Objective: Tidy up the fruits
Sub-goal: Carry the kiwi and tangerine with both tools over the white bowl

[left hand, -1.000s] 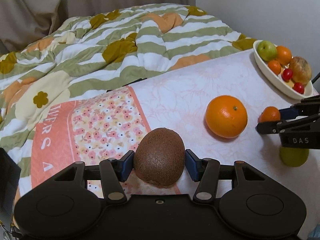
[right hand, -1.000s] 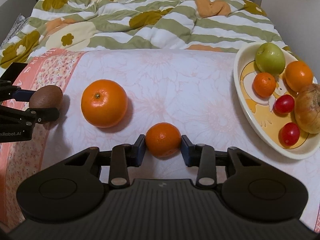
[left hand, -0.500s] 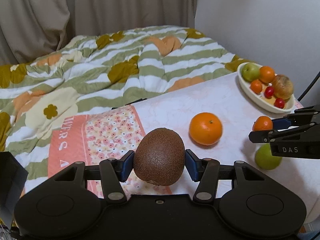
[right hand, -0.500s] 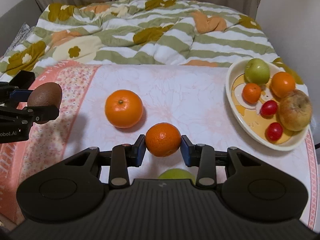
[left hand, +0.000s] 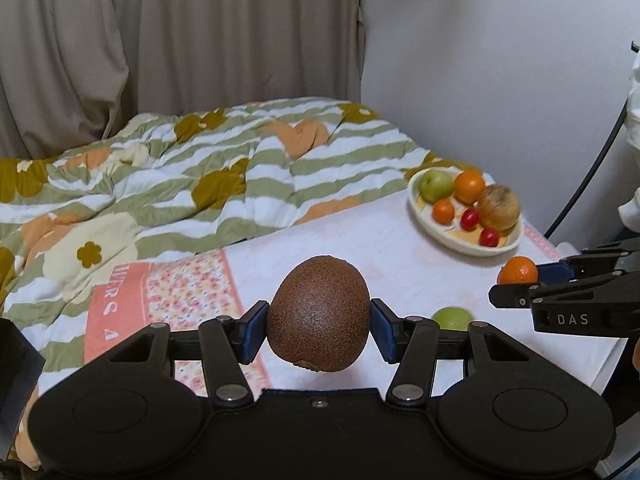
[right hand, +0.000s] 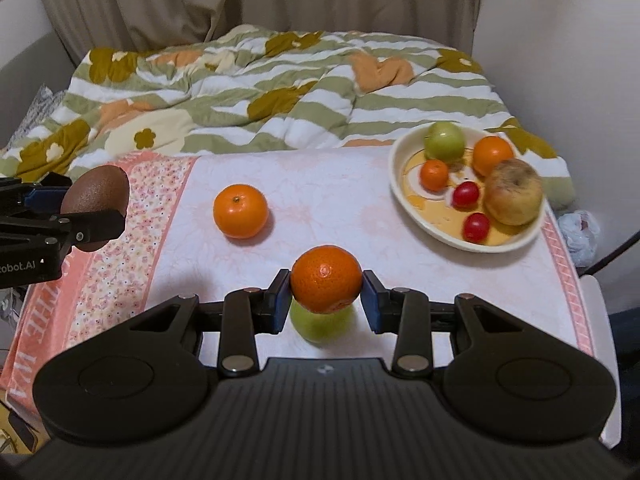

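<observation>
My left gripper [left hand: 319, 326] is shut on a brown kiwi [left hand: 319, 314] and holds it in the air above the pink cloth [left hand: 384, 248]. At the left of the right wrist view the same kiwi [right hand: 98, 196] shows. My right gripper [right hand: 326, 294] is shut on a small mandarin [right hand: 326, 278], also lifted; it appears at the right of the left wrist view as the mandarin [left hand: 517, 271]. A large orange [right hand: 240, 211] lies on the cloth. A green fruit [right hand: 322, 324] lies under the held mandarin. The white fruit bowl [right hand: 408, 200] stands at the far right.
The bowl holds a green apple [right hand: 444, 141], two oranges, two red cherry tomatoes and a brownish apple [right hand: 514, 192]. A striped flowered quilt [right hand: 260, 92] covers the bed behind. Curtains and a white wall stand beyond. A dark cable [left hand: 588, 184] runs down at the right.
Both grippers have risen and drawn back with their fruit, so more of the room shows. The green fruit has come into sight under the mandarin. The kiwi now hides the large orange in the left view.
</observation>
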Demonstrator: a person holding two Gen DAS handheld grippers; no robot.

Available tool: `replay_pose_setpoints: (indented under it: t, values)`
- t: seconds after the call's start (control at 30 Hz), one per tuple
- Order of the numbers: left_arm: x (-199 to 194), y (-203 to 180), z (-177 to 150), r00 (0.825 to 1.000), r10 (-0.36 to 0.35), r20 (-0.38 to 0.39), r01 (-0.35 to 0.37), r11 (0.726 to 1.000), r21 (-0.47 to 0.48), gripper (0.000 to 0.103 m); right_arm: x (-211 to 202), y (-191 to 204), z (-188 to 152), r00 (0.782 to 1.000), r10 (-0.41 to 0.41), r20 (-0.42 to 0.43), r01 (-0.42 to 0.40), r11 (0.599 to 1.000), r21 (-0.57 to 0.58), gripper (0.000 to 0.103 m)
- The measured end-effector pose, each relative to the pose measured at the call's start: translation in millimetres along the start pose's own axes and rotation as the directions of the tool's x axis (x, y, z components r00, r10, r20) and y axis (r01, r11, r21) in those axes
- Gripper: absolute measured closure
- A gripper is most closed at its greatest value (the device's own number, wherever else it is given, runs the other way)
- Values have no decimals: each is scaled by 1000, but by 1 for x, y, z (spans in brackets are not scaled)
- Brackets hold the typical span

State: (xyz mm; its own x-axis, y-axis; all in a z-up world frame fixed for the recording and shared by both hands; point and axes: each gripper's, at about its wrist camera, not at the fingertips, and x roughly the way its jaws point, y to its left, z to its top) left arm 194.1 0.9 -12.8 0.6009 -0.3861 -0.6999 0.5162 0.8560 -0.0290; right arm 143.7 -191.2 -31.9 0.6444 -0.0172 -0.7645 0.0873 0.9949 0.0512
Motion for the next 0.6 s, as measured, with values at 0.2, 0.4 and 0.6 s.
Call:
replay_pose_setpoints:
  t: [0.2, 0.4, 0.6]
  values:
    - [-5, -41, 12, 999, 36, 34, -35, 999, -31, 45, -19, -40, -5, 999, 38, 12, -38, 999, 9, 51]
    - [11, -86, 28, 996, 69, 47, -66, 996, -65, 45, -26, -85, -2, 998, 67, 5, -66, 996, -51, 51]
    - [36, -125, 48, 996, 81, 49, -76, 993, -91, 45, -20, -136, 11, 996, 87, 12, -85, 992, -93, 51]
